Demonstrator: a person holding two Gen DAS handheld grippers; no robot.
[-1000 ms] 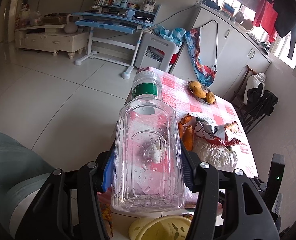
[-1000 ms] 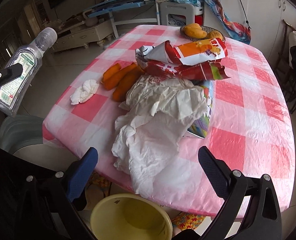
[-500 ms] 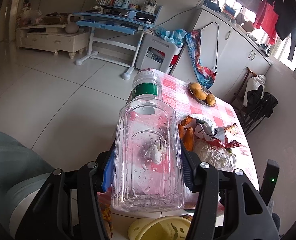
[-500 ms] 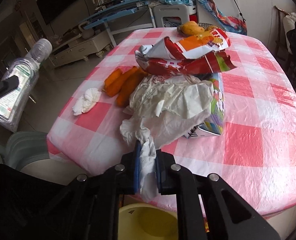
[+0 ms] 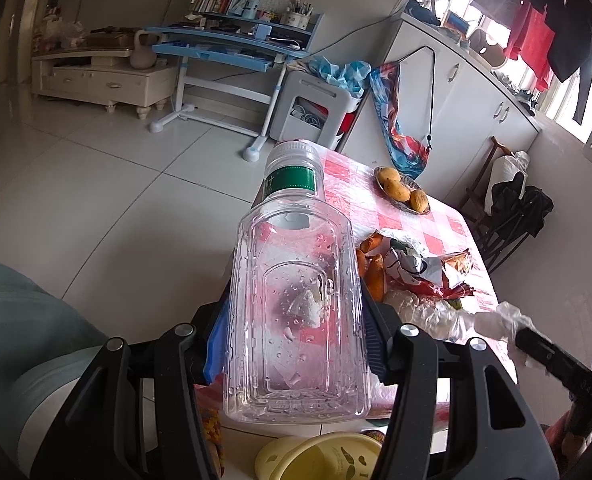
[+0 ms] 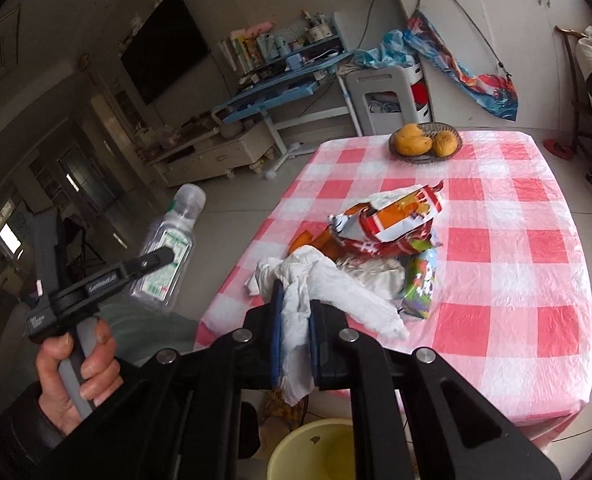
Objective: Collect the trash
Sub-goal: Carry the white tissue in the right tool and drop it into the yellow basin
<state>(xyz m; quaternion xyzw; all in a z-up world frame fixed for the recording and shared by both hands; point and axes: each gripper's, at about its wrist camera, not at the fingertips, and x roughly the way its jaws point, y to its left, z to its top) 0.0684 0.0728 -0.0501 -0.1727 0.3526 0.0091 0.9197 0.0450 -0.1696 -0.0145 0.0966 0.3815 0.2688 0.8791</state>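
White, crumpled plastic sheet (image 6: 328, 280), thin and wrinkled, is pinched between the closed blue pads of the right gripper (image 6: 294, 316) at lower centre of the right wrist view; its tail trails back onto the pink-checked tabletop (image 6: 516, 240), so only one corner is off the surface. Gripping a gathered fold likely lets the whole limp sheet follow in one pull. Directly below, at the bottom edge, waits the round yellow bin (image 6: 316, 452), probably where the sheet is meant to drop. Behind the sheet lie glossy torn snack wrappers (image 6: 392, 224) and orange peel (image 6: 302, 240). In the left wrist view the left gripper (image 5: 296, 344) clamps a clear, ribbed, empty bottle (image 5: 296, 312) by its flat sides, neck pointing away, droplets inside. A dish of yellow fruit (image 6: 424, 144) sits far up the tabletop.
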